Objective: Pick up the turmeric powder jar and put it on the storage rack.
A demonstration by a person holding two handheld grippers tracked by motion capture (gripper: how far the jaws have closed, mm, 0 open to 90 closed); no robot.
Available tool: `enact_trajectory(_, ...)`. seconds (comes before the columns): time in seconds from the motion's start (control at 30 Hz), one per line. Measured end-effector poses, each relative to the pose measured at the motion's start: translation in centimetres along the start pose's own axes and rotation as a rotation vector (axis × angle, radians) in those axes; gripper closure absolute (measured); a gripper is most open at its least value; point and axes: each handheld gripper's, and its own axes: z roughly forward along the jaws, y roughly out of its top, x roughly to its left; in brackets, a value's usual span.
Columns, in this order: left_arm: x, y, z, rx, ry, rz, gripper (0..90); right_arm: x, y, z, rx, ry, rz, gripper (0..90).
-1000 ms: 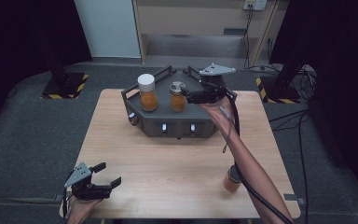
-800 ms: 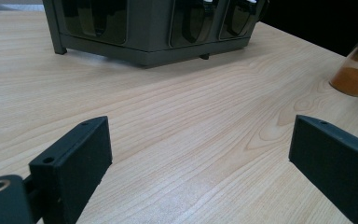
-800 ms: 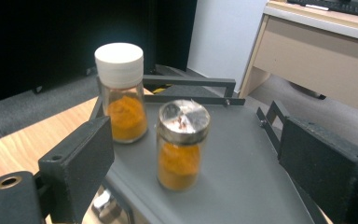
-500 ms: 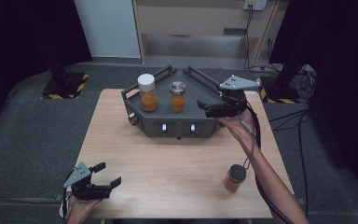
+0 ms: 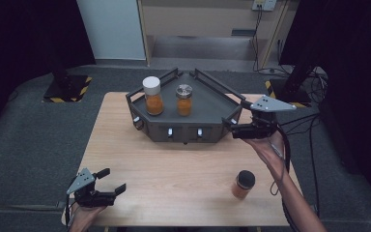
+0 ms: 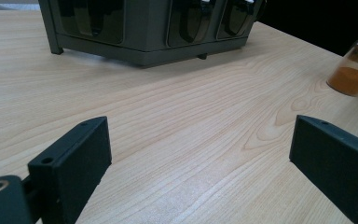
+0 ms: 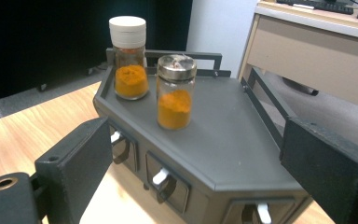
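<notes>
two jars (image 5: 184,100) on rack (image 5: 207,96), beyond empty right fingers (image 5: 235,128)

A: What surrounds the light wooden table (image 5: 174,164)?

B: Grey carpet floor (image 5: 34,145) on every side of it. Beyond the table's far left corner sits a black stand base edged with yellow-and-black stripes (image 5: 66,90).

A: And past the far right corner?

B: A second striped black base (image 5: 282,92), with loose black cables (image 5: 314,77) lying just beside it.

A: Straight behind the table?

B: A beige wooden cabinet (image 5: 198,17), well apart from the table. A tall white panel (image 5: 111,29) stands to the cabinet's left.

A: Anything above the cabinet?

B: A small pale plate (image 5: 264,5), possibly a wall socket; it is too small to tell. Black curtains (image 5: 19,38) hang far to the table's left.
</notes>
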Motion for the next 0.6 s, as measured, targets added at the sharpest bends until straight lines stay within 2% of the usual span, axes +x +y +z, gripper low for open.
enact_trajectory(0.1,0.0,0.0,0.0,0.002,-0.001,0.002,4.4,0.0,-1.1,-1.1,-0.003,-0.01,0.003,9.2)
enact_trajectory(0.3,0.0,0.1,0.1,0.006,-0.002,0.003,4.4,-0.4,-3.4,-3.4,-0.002,-0.029,0.04,9.0)
enact_trajectory(0.47,-0.1,0.1,0.1,0.006,-0.001,0.004,4.4,-0.4,-4.9,-4.9,-0.008,-0.054,0.059,9.0)
enact_trajectory(0.5,-0.1,0.1,0.1,0.007,-0.001,0.004,4.4,-0.3,-5.8,-5.6,-0.006,-0.067,0.075,9.0)
enact_trajectory(0.6,-0.1,0.1,0.1,0.006,-0.001,0.003,4.3,-0.2,-7.0,-6.3,-0.008,-0.087,0.092,9.0)
